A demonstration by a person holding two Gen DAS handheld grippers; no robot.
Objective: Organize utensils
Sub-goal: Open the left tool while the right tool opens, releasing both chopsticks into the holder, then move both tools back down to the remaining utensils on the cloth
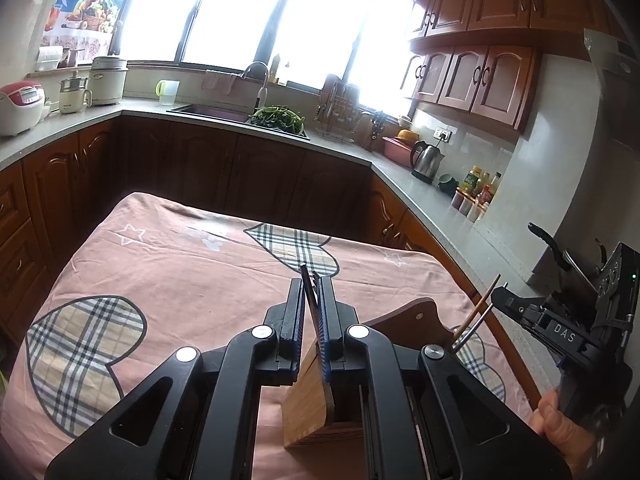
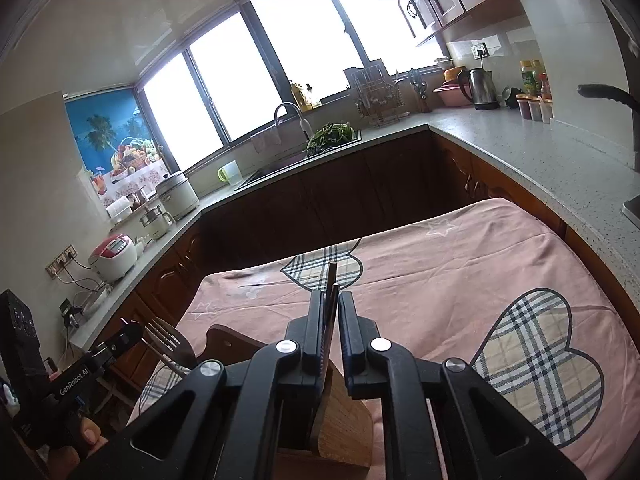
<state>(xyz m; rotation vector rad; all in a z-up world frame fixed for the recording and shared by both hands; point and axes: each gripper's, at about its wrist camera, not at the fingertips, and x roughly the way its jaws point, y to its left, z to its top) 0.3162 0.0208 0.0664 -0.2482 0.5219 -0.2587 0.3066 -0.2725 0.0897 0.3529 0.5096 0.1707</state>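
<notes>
My left gripper (image 1: 311, 285) is shut on a fork (image 1: 310, 300), whose dark handle sticks up between the fingers above a bamboo utensil holder (image 1: 316, 392) on the pink cloth. My right gripper (image 2: 331, 298) is shut on chopsticks (image 2: 331, 284), a thin dark pair pointing up between the fingers, over the same bamboo holder (image 2: 340, 412). In the left wrist view the right gripper (image 1: 500, 292) shows at the right edge with the chopsticks (image 1: 478, 314). In the right wrist view the left gripper (image 2: 132, 334) shows at lower left with the fork's tines (image 2: 162, 336).
The table (image 1: 180, 264) has a pink cloth with plaid hearts. A dark wooden board (image 1: 408, 320) lies behind the holder. Kitchen counters (image 1: 424, 184) ring the table, with a sink, kettle (image 1: 426, 158), rice cooker (image 1: 20, 108) and bottles.
</notes>
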